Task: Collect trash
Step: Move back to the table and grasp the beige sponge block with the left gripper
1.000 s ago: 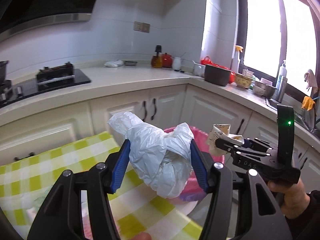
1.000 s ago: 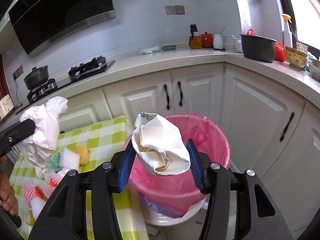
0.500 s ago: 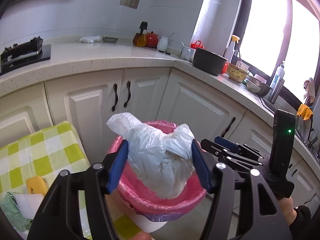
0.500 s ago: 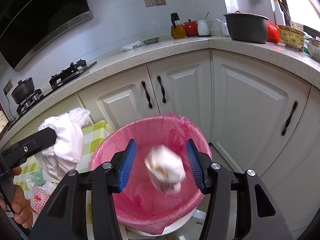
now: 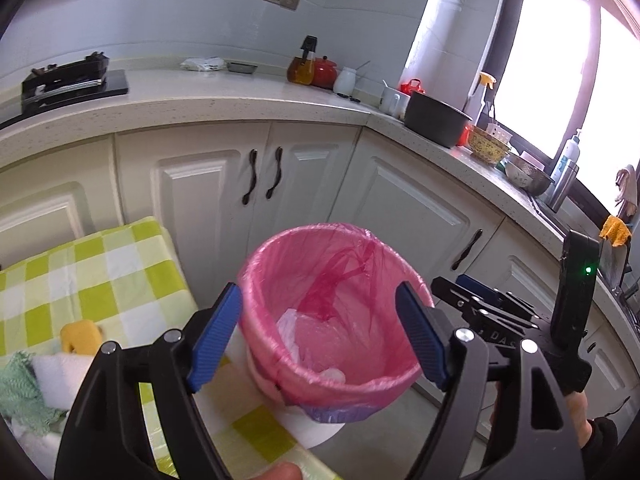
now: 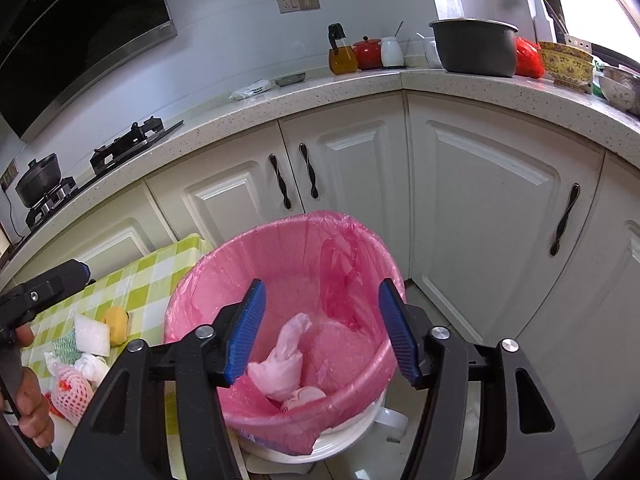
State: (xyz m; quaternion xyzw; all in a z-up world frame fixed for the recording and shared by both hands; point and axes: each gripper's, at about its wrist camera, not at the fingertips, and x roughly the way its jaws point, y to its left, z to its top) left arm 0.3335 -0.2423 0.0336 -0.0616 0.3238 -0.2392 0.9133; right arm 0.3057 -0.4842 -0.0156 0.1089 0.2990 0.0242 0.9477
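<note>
A white bin lined with a pink bag stands on the floor beside the table. A crumpled white plastic bag lies at its bottom, with a small white wad beside it. My left gripper is open and empty above the bin's mouth. My right gripper is open and empty above the bin too; it also shows at the right of the left wrist view.
A table with a green-checked cloth holds a yellow sponge, a white sponge, a green cloth, and a foam net. White cabinets and a cluttered counter stand behind the bin.
My left gripper opened and the white plastic bag fell into the bin. The paper wad dropped by my right gripper has landed at the bottom. Both grippers moved over the bin.
</note>
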